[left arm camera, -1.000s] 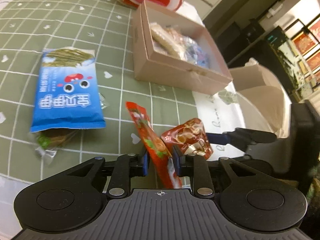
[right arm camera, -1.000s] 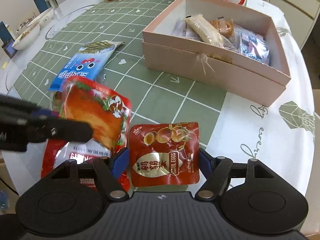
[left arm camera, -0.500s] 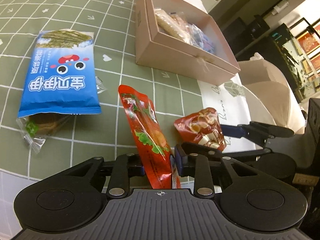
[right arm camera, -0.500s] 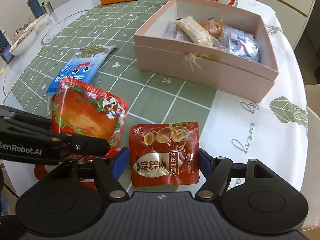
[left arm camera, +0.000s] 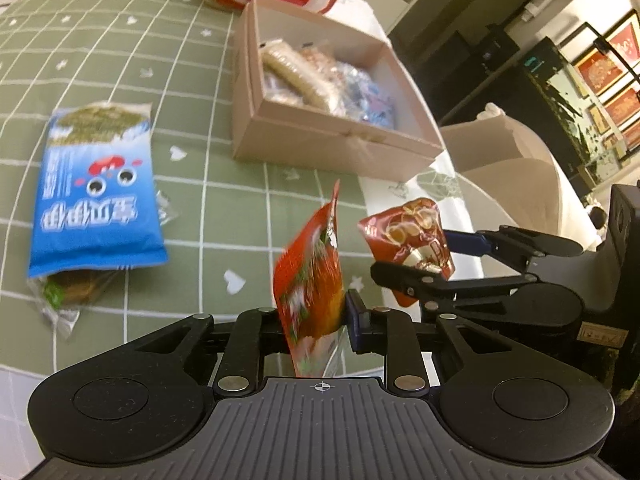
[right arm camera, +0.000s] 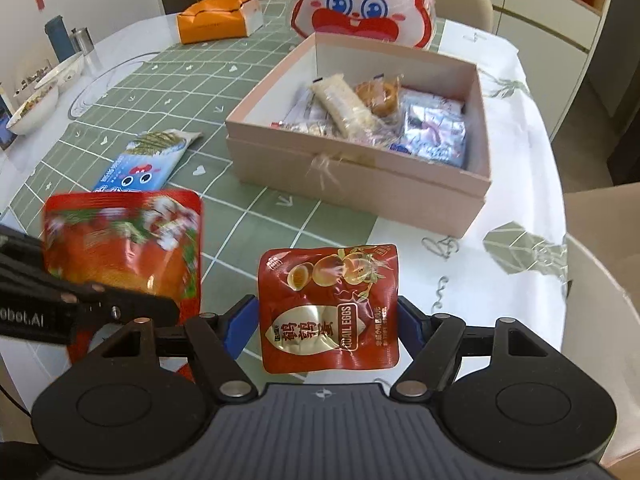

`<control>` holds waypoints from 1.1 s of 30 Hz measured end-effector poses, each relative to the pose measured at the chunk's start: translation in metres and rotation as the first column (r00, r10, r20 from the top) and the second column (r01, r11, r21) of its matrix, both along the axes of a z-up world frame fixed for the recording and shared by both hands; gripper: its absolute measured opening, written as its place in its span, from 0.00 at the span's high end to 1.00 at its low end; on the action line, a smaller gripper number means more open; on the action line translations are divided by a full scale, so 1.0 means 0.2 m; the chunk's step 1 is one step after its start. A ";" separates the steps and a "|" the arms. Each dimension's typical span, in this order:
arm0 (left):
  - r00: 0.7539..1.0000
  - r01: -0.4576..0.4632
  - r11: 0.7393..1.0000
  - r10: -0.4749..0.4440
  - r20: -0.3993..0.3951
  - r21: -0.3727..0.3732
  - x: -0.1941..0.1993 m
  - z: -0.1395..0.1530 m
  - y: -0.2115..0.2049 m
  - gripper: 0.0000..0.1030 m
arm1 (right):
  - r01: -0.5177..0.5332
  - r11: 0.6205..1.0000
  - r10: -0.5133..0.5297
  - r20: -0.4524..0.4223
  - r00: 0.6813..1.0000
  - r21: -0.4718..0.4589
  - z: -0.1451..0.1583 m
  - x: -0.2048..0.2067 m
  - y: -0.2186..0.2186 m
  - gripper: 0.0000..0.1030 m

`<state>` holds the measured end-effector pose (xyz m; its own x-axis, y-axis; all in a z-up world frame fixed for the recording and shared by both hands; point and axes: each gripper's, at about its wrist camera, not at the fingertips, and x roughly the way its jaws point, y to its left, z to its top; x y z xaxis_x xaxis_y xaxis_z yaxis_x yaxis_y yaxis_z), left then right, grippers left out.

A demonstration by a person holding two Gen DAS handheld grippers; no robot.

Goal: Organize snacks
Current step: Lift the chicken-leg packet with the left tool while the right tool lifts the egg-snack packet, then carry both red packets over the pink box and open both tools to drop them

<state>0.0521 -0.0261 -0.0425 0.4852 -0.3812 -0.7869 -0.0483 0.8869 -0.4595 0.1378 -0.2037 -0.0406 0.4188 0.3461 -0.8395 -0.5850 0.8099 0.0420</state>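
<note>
both grippers hold snack packs
left gripper (left arm camera: 310, 322) closing on orange pouch (left arm camera: 310, 280); right gripper (right arm camera: 328, 316) clamped on quail-egg pouch (right arm camera: 329, 308) (pink box (right arm camera: 356, 172) at 12 o'clock).

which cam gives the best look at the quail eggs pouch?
Right wrist view: the quail eggs pouch faces the lens flat-on between the right gripper fingers, label readable. The left wrist view shows the same pouch only obliquely, small and crumpled, partly hidden by the gripper's near finger.
</note>
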 end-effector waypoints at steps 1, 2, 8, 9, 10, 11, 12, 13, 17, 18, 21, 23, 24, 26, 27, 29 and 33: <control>1.000 0.007 1.000 -0.007 0.004 0.004 0.01 0.01 -0.01 0.74 | -0.006 1.000 0.006 0.000 1.000 0.003 0.01 0.00 -0.01 0.29; 1.000 0.012 1.000 -0.012 0.006 0.009 0.02 0.02 -0.01 0.74 | -0.010 1.000 0.010 0.000 1.000 0.004 0.01 0.01 -0.01 0.29; 1.000 0.014 1.000 -0.014 0.003 0.007 0.07 0.04 -0.02 0.74 | -0.021 1.000 0.021 0.003 1.000 0.000 0.00 0.03 -0.02 0.29; 1.000 0.020 1.000 -0.020 0.005 0.012 0.07 0.05 -0.03 0.74 | -0.024 1.000 0.024 0.004 1.000 0.001 0.00 0.03 -0.02 0.29; 1.000 0.027 0.999 -0.027 0.004 0.017 0.08 0.05 -0.04 0.74 | -0.026 1.000 0.026 0.006 1.000 0.001 0.00 0.03 -0.03 0.29; 0.999 0.033 0.999 -0.033 0.002 0.020 0.09 0.05 -0.04 0.74 | -0.027 1.000 0.027 0.008 1.000 0.000 0.00 0.03 -0.03 0.29; 0.999 0.039 0.999 -0.039 -0.001 0.020 0.10 0.05 -0.05 0.74 | -0.025 1.000 0.025 0.009 1.000 -0.002 -0.01 0.03 -0.03 0.29; 0.999 0.044 0.999 -0.044 -0.004 0.017 0.10 0.05 -0.06 0.74 | -0.026 1.000 0.026 0.007 1.000 -0.001 -0.01 0.04 -0.03 0.29; 0.998 0.056 0.998 -0.056 -0.004 0.020 0.11 0.06 -0.07 0.74 | -0.034 0.999 0.034 0.009 0.999 0.007 0.01 0.04 -0.04 0.29; 0.998 0.057 0.998 -0.057 -0.004 0.020 0.11 0.06 -0.07 0.74 | -0.035 0.999 0.035 0.012 0.999 0.007 0.01 0.05 -0.05 0.29; 0.998 0.058 0.998 -0.058 -0.006 0.017 0.11 0.06 -0.07 0.74 | -0.036 0.999 0.036 0.018 0.999 0.007 0.03 0.05 -0.05 0.29; 0.999 0.053 0.999 -0.053 -0.002 0.000 0.12 0.08 -0.06 0.75 | -0.038 0.999 0.038 0.020 0.999 0.010 0.05 0.06 -0.05 0.29; 0.999 0.051 0.999 -0.051 0.002 -0.015 0.13 0.09 -0.05 0.75 | -0.040 0.999 0.039 0.021 0.999 0.018 0.07 0.07 -0.05 0.29; 0.998 0.051 0.997 -0.050 0.022 -0.052 0.18 0.16 -0.02 0.75 | -0.042 0.998 0.040 0.031 0.999 0.045 0.15 0.11 -0.06 0.29; 0.998 0.053 0.997 -0.050 0.043 -0.057 0.22 0.21 0.00 0.75 | -0.040 0.997 0.037 0.050 0.998 0.059 0.20 0.15 -0.06 0.29; 0.994 0.056 0.998 -0.052 0.095 -0.037 0.30 0.32 0.02 0.75 | -0.034 0.996 0.026 0.104 0.994 0.077 0.32 0.23 -0.06 0.29; 0.977 0.018 1.000 -0.016 0.214 -0.006 0.54 0.52 0.08 0.75 | -0.038 0.998 0.026 0.229 0.973 0.051 0.48 0.39 -0.03 0.29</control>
